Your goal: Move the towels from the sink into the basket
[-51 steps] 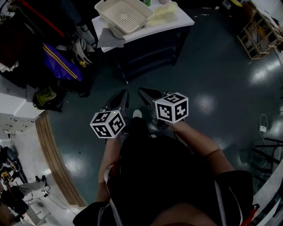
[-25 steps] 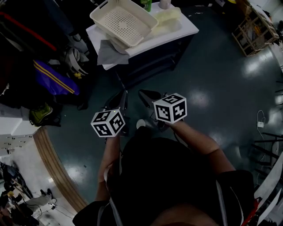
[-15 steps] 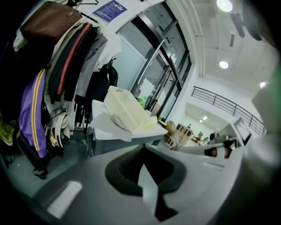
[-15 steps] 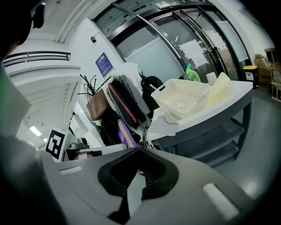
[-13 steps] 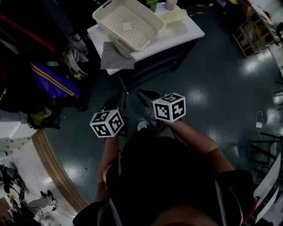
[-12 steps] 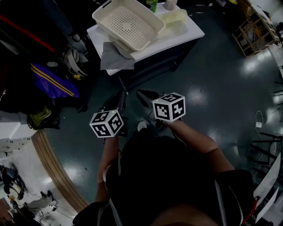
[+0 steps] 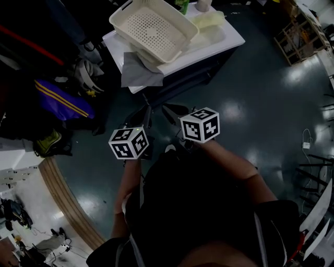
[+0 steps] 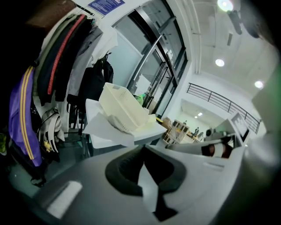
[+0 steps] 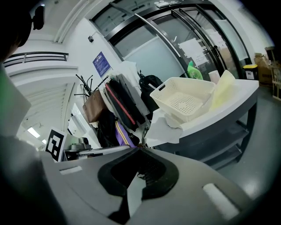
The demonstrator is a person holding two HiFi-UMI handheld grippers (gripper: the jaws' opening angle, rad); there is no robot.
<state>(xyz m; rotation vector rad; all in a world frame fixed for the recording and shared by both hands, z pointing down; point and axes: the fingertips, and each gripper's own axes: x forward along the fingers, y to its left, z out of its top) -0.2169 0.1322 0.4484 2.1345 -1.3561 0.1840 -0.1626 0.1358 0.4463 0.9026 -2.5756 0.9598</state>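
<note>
Left hand-held gripper [image 7: 146, 112], right hand-held gripper [image 7: 169, 110] clenched, empty: grey towel [image 7: 138, 73] by basket [image 7: 154, 26] on tabletop [image 7: 209, 39], out of reach.

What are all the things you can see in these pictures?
basket: one, cream, tilted on the stand's left part
grey towel: one, grey, under the basket, hanging over the stand's edge
pale cloth: one, pale yellow, on the stand, right of the basket
stand: one, white top with dark shelves, ahead of the person
bottle: one, green, behind the basket
bag: one, purple with yellow stripes, at the left by hanging clothes
wooden crate: one, light wood, on the floor at far right
left hand-held gripper: one, grey, shut and empty
right hand-held gripper: one, grey, shut and empty
</note>
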